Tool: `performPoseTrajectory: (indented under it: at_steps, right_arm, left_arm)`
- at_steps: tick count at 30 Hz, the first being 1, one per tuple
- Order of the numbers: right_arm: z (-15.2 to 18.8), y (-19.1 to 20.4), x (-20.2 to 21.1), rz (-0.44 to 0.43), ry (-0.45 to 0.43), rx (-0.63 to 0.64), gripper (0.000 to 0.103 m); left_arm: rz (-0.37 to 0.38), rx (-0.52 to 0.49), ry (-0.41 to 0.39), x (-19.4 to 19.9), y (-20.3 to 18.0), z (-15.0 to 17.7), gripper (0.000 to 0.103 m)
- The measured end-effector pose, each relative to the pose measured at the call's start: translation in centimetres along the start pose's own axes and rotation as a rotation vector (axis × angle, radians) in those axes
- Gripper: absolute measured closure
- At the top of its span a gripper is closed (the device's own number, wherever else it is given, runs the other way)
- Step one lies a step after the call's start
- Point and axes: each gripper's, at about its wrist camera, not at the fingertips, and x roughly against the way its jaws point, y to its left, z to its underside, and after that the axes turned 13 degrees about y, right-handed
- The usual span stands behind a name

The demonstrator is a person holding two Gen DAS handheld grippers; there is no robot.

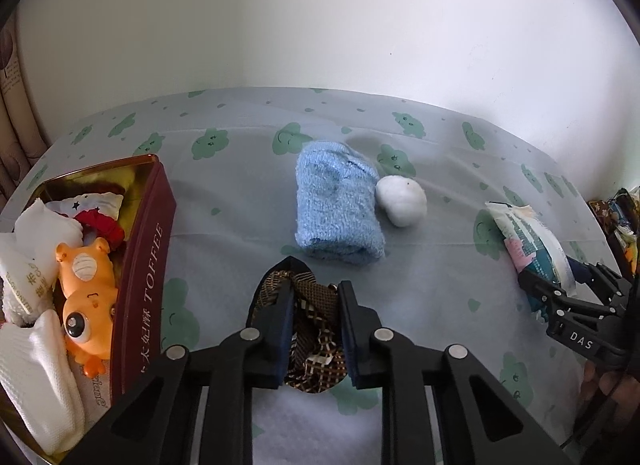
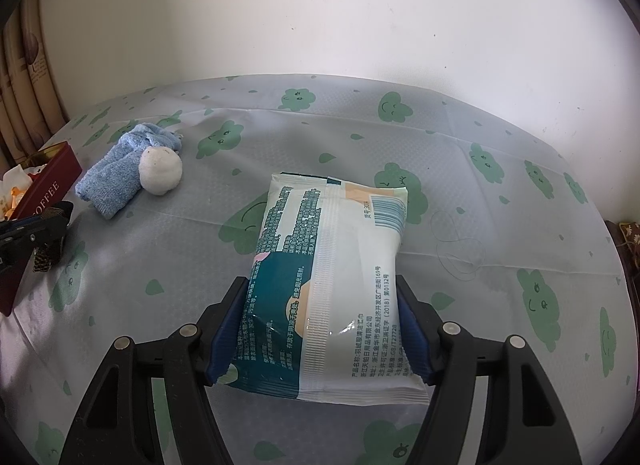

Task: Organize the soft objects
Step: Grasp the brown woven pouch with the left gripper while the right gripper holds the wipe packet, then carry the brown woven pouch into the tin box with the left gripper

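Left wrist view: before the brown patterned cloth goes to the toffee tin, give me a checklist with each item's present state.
1. Left gripper closed on the brown checked fabric piece: ok, pads press its folds.
2. Fabric lifted off the cloud-print tablecloth: cannot tell.
3. Dark red TOFFEE tin open: ok, no lid on it.
4. Room in the tin: not ok, the orange frog toy and white packets crowd it.
5. Right gripper holding the white and teal wipes pack: ok, pads on both sides.
6. Folded blue fuzzy towel and white ball off the path: ok, both lie beyond.
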Motion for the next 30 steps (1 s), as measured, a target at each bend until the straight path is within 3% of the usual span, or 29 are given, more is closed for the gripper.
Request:
performPoseTrajectory:
  at_steps: [11, 30]
  right_arm:
    - [0.0, 0.0, 0.0, -0.001, 0.0, 0.0, 0.037]
    - [0.0, 0.0, 0.0, -0.006, 0.001, -0.003, 0.036]
  left_arm:
    - [0.022, -0.016, -0.014, 0.9, 0.0, 0.2, 0.089]
    - [0.033, -0.025, -0.032, 3.1, -0.2, -0.3, 0.091]
